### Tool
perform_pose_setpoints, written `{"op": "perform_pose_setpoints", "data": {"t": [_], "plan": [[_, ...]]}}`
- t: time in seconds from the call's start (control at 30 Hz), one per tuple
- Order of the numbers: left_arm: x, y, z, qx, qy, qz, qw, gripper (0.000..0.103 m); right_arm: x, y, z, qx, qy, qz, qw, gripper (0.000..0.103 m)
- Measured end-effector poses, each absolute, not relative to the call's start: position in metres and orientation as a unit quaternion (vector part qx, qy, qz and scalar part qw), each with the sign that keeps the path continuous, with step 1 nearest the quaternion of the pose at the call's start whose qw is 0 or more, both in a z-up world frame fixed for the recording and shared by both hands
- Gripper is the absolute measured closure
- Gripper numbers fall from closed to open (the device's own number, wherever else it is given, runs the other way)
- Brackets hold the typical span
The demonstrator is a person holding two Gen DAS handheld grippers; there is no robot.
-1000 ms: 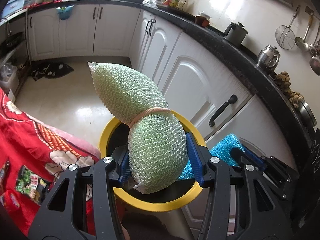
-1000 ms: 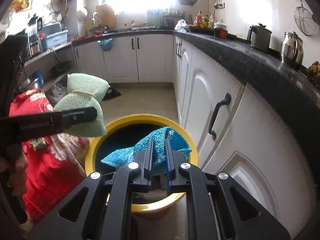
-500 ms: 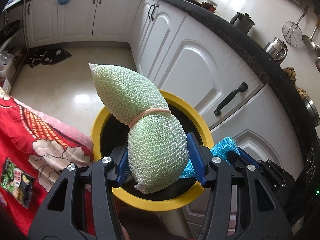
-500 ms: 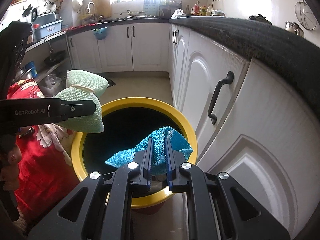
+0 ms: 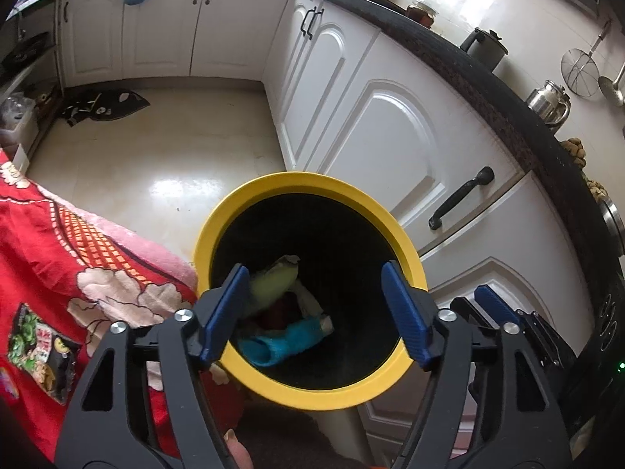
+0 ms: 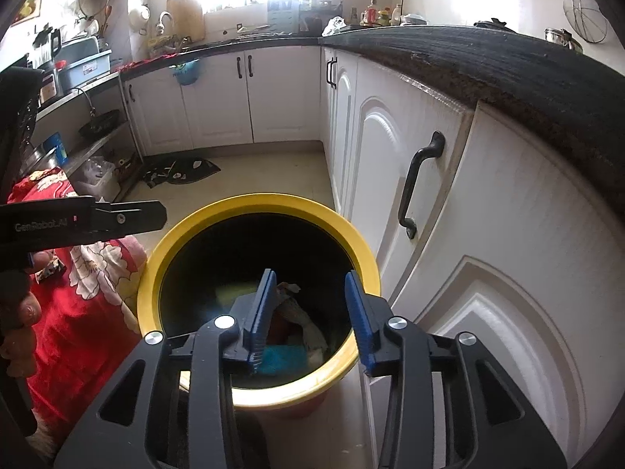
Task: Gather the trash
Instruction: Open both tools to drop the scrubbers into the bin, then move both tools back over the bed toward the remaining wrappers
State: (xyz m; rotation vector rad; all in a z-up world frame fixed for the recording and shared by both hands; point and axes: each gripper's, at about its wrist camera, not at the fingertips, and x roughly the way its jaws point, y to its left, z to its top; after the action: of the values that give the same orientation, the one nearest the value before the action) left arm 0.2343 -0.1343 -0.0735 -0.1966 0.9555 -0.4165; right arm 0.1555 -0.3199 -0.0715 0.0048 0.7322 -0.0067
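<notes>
A round bin with a yellow rim [image 5: 273, 183] [image 6: 203, 222] stands on the kitchen floor below both grippers. Inside it lie the green mesh scrubber [image 5: 273, 281], the blue cloth [image 5: 285, 342] [image 6: 281, 357] and other scraps. My left gripper [image 5: 316, 314] hangs over the bin's mouth; its jaws are opening and nothing is between them. My right gripper [image 6: 308, 318] is also over the bin with its jaws opening, empty. The left gripper's black finger [image 6: 117, 217] shows at the left of the right wrist view.
White cabinet doors with black handles [image 5: 461, 197] [image 6: 420, 183] stand close on the right under a dark counter [image 6: 488, 62]. A red flowered cloth [image 5: 58, 273] [image 6: 78, 297] with a snack packet [image 5: 39, 351] lies left of the bin. A dark mat [image 5: 101, 105] lies on the floor farther off.
Both grippers have opened. The green scrubber has left the left gripper and the blue cloth has left the right one; both now lie inside the bin.
</notes>
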Motion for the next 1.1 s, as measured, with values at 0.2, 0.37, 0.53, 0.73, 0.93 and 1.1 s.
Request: {"op": "perform_pose_setpoints", "data": {"t": [0.2, 0.37, 0.53, 0.73, 0.93, 1.1], "plan": [[0.231, -0.124, -0.065, -0.093, 0.451, -0.182, 0.869, 0.02, 0.151, -0.319, -0.065, 0.009, 0.351, -0.001, 0.936, 0.051], [0.226, -0.11, -0.055, -0.093, 0.443, -0.161, 0.877, 0.011, 0.148, -0.316, -0.057, 0.014, 0.343, 0.002, 0.939, 0.039], [0.219, -0.093, -0.042, -0.095, 0.429, -0.137, 0.888, 0.011, 0.143, -0.314, -0.045, 0.017, 0.329, 0.004, 0.944, 0.029], [0.208, -0.075, -0.026, -0.101, 0.409, -0.12, 0.899, 0.011, 0.137, -0.307, -0.032, 0.016, 0.313, 0.007, 0.95, 0.019], [0.195, -0.06, -0.011, -0.108, 0.39, -0.109, 0.908, 0.011, 0.131, -0.299, -0.019, 0.015, 0.298, 0.016, 0.954, 0.014], [0.185, -0.051, 0.0, -0.112, 0.376, -0.103, 0.914, 0.011, 0.125, -0.292, -0.008, 0.013, 0.284, 0.023, 0.958, 0.009]]}}
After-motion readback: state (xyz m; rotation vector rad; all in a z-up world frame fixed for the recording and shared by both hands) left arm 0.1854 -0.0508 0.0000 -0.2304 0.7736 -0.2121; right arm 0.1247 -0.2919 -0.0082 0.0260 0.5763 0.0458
